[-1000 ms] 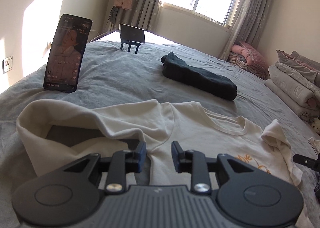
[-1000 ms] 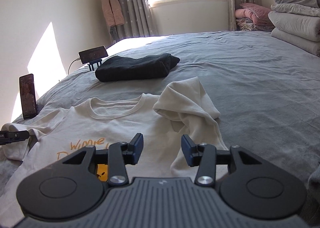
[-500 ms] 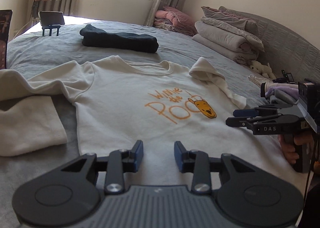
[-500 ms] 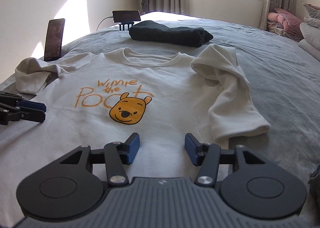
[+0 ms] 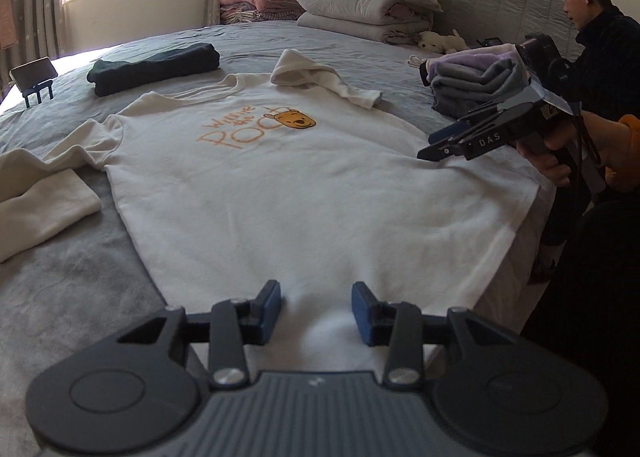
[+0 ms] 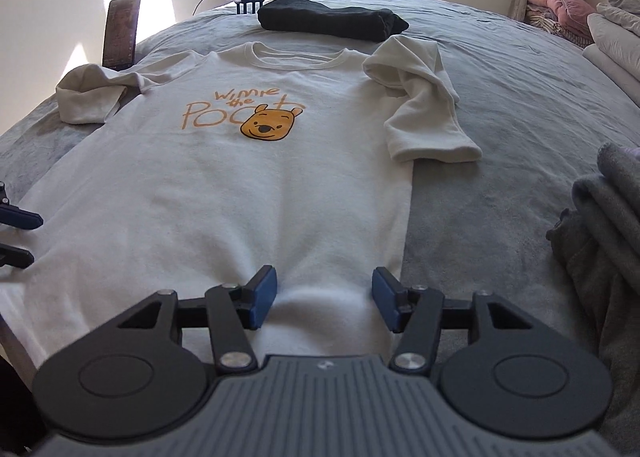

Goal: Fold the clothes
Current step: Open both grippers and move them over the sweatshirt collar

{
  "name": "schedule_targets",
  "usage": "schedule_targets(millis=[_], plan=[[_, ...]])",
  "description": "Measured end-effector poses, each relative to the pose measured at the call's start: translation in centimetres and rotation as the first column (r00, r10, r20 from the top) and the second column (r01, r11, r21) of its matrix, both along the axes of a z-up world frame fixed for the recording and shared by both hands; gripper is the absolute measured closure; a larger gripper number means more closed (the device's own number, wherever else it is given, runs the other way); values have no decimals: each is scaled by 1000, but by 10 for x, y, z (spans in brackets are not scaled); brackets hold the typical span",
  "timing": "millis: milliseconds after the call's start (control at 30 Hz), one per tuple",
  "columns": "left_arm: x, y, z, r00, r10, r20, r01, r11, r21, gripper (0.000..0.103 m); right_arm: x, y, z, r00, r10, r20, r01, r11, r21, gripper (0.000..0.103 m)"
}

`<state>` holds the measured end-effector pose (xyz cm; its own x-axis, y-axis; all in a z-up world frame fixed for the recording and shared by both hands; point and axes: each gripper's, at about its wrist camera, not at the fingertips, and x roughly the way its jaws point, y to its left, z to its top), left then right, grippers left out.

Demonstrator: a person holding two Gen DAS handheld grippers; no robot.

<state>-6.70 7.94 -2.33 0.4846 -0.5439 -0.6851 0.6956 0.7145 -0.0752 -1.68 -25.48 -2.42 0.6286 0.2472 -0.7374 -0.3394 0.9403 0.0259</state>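
hovering over the hem, the left hand-held gripper (image 5: 315, 311) has its jaws apart, just opened wider, with only the bottom edge of the cream sweatshirt (image 5: 288, 193) beneath them, nothing pinched. the sweatshirt lies face up and flat on the grey bed (image 6: 500, 105), print showing, collar toward the folded dark garment (image 6: 332, 19). its left sleeve (image 6: 88, 97) is bunched outward; its right sleeve (image 6: 424, 109) is doubled down along the side. the right hand-held gripper (image 6: 324, 299) likewise has just spread its jaws, empty, above the hem near the right corner. to do this well, each should probably bite the hem at matching corners, taking both layers, then lift evenly.
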Motion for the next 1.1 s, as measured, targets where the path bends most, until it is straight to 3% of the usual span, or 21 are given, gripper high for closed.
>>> schedule_targets(millis=[167, 267, 367, 533, 667, 733, 800, 967, 1033, 1100], plan=[[-14, 1, 5, 994, -88, -64, 93, 993, 74, 60, -19, -6, 5, 998, 10, -66, -10, 1000, -11, 45], [-21, 2, 9, 988, -135, -71, 143, 983, 112, 58, -29, -7, 7, 994, 20, -111, -26, 998, -56, 38], [-19, 5, 16, 987, -147, -65, 154, 981, 115, 58, -35, -10, 12, 989, 27, -144, -38, 996, -75, 38], [13, 16, 29, 1000, -18, 11, 17, 995, 94, 51, -31, -12, 23, 994, 30, -108, -38, 996, -79, 38], [57, 17, 34, 992, 115, 44, -118, 990, 81, 51, -7, -5, 27, 998, 46, -49, -48, 997, -56, 38], [79, 15, 36, 985, 164, 59, -168, 983, 72, 51, 10, 1, 28, 998, 57, -19, -58, 997, -41, 44], [103, 9, 36, 975, 209, 69, -213, 975, 60, 52, 30, 9, 28, 998, 68, 3, -68, 997, -32, 57], [167, -11, 23, 946, 314, 80, -318, 947, 42, 63, 87, 30, 20, 996, 55, 65, -55, 998, -4, 66], [196, -22, 14, 927, 363, 91, -369, 928, 48, 78, 113, 39, 13, 996, 42, 77, -43, 999, 5, 70], [222, -32, 6, 909, 404, 97, -411, 909, 67, 86, 142, 48, 4, 997, 20, 79, -20, 1000, -2, 74]])
